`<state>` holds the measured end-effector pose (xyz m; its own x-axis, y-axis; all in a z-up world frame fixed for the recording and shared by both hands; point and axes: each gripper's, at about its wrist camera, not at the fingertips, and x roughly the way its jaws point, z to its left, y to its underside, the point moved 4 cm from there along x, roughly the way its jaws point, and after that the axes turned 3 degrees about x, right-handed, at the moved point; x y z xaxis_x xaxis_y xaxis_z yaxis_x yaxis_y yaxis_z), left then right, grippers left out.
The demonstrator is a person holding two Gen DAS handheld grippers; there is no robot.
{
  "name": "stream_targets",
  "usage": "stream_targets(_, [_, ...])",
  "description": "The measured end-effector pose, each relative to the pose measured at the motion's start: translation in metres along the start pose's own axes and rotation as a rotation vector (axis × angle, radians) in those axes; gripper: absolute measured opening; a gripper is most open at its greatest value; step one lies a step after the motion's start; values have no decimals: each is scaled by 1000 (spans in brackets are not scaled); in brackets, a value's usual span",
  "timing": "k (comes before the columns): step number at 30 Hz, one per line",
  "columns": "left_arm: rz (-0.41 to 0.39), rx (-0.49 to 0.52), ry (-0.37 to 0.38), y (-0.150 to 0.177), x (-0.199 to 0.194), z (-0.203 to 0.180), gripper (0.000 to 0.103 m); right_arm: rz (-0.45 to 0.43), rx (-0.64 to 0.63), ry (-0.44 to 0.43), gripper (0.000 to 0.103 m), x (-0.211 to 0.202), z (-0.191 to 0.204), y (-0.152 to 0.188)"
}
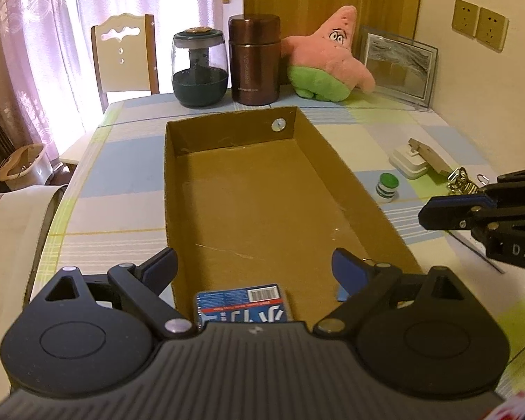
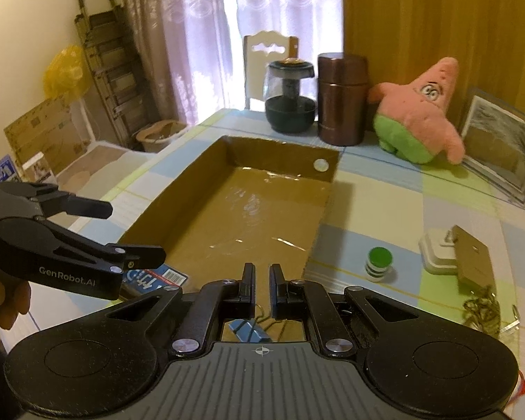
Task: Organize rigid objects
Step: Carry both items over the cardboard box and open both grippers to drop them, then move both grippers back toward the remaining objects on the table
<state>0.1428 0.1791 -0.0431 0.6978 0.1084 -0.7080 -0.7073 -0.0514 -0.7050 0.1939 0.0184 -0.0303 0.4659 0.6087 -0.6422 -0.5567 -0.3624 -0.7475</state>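
Note:
A shallow open cardboard box (image 1: 248, 189) lies on the checked table; it also shows in the right wrist view (image 2: 248, 210). My left gripper (image 1: 253, 269) is open above the box's near end. A blue card pack (image 1: 243, 302) lies in the box just below it, also in the right wrist view (image 2: 159, 276). A blue binder clip (image 1: 344, 292) lies in the box's near right corner, also under my right gripper (image 2: 250, 330). My right gripper (image 2: 262, 280) is nearly shut and empty over the box's near edge. A green-capped small bottle (image 2: 379, 264), a white block (image 2: 437, 250) and a chain (image 2: 483, 309) lie right of the box.
A dark glass jar (image 1: 198, 70), a brown flask (image 1: 254, 59), a pink star plush (image 1: 329, 57) and a picture frame (image 1: 399, 66) stand along the table's far edge. A chair (image 1: 124, 56) stands behind. A wall lies to the right.

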Motion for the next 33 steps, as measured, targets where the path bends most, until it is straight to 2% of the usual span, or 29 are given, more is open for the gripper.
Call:
stream_targets(7, [-13,4,14,-1,-11,-15,93,-20,50,43,5,-26,-13,8])
stream_targets(10, [-19,10,27,-1,-16,-22,93,-26,75,66,10,-38,-19,14])
stream_targets(11, [-21,11,32,0,-18,-25,93,-30,84,76,18,-43,-22,17])
stream_targets(12, [-23,13,37,0,-19,-28,93,-36,95,86,31,-48,-25,19])
stream_targets(13, [-25,14,43,0,-21,-32,93,-43,107,94,39,-53,-27,22])
stream_targets(14, [-27,17,50,0,-22,-35,93,-52,119,104,51,-59,-30,25])
stream_targets(17, [-32,27,71,0,-26,-46,93,-69,153,136,60,-76,-40,36])
stream_targets(20, [-37,38,94,0,-28,-58,93,-86,188,178,73,-92,-49,46])
stream_targets(27, [-63,69,160,-5,-33,-88,93,-161,260,285,88,-134,-72,72])
stream_targets(30, [-71,86,189,-7,-34,-102,93,-175,277,345,90,-148,-79,81])
stream_targets(33, [-77,102,219,-9,-34,-116,93,-174,317,363,90,-157,-87,91])
